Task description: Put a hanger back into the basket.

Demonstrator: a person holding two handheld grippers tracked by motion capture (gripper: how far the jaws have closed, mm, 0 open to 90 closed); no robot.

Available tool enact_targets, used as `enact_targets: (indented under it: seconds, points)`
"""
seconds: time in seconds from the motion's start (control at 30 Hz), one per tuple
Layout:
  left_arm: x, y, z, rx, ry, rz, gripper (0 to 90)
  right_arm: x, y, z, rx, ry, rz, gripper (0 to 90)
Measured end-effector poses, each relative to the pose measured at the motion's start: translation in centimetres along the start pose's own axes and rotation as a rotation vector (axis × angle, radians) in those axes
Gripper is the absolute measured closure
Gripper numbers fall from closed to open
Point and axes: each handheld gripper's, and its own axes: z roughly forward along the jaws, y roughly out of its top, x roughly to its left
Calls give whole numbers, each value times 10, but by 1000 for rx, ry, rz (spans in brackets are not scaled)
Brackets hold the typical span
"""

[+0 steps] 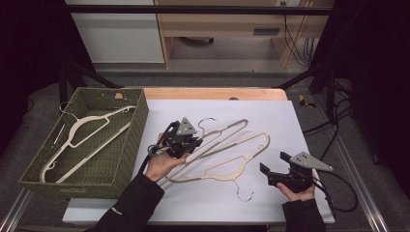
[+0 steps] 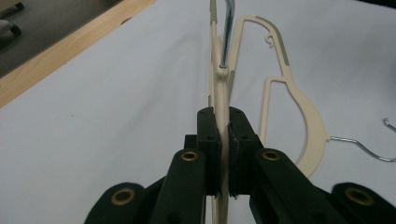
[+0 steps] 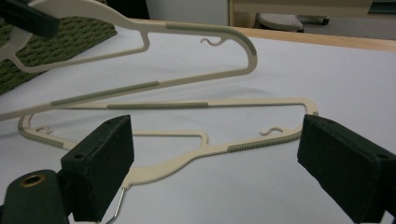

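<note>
Cream plastic is pinched between the jaws of my left gripper [image 1: 189, 143]: they are closed flat on the neck of the upper hanger [image 1: 227, 131], just below its metal hook, and that hanger tilts up off the white sheet [image 1: 300, 125]. My right gripper [image 1: 276, 164] stands wide with nothing in it, near the second hanger [image 1: 227, 168] lying flat on the sheet. A third hanger [image 1: 82, 137] lies in the green woven basket [image 1: 34, 169] at the left.
</note>
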Motion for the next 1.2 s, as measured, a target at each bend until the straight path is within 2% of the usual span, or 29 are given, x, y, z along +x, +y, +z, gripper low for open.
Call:
enact_targets:
  seconds: [0.13,0.3,0.57,0.7,0.8,1.03,1.2]
  points:
    - [4,2,-17,-31,-11,-9,854,0,1,-2,0,-1,1,92]
    - [9,8,-43,-74,-45,-28,854,-2,2,-4,-10,-6,-3,85]
    - [12,22,-90,-137,-44,-3,854,-1,3,-6,-19,-4,-16,69]
    - [18,28,-112,-157,-20,7,854,-1,3,-7,-23,-6,-20,65]
    - [26,31,-127,-175,-15,-2,854,-1,3,-6,-18,-7,-18,62]
    - [47,32,-154,-163,34,-4,855,-1,3,-7,-21,-2,-29,57]
    - [62,29,-169,-176,49,-16,854,-1,4,-7,-29,0,-27,53]
